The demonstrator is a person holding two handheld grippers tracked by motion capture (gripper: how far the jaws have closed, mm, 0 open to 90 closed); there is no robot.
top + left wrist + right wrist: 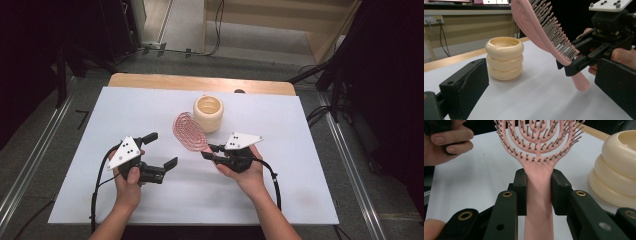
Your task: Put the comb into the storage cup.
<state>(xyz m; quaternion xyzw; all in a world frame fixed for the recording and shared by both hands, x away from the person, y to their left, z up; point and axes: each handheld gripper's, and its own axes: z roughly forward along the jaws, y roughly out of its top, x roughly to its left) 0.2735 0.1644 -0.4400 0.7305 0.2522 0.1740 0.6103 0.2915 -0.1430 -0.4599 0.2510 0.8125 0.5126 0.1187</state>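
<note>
On the white counter [165, 200], my right claw [209, 151] is clamped on the handle of a pink hairbrush [189, 131]. The right gripper view shows both pads pressed flat against the narrow neck of the hairbrush [539, 185], just below where the looped, bristled head fans out. I see the brush held clear of the counter, its head tilted up and away from the hand. In the left gripper view the bristles of the hairbrush [541, 30] face that camera's right, and the rounded end of the handle pokes out below the right claw [574, 65].

My left claw [160, 150] sits well apart to the left, its jaws standing wide with nothing between them. From its own camera the two black pads frame the scene at either edge.

A cream ribbed holder [208, 113], shaped like three stacked rings with an open top, stands upright on the counter just behind the brush head. It appears beside the brush in the left gripper view [504, 58] and at the right edge of the right gripper view [616, 170].
</note>
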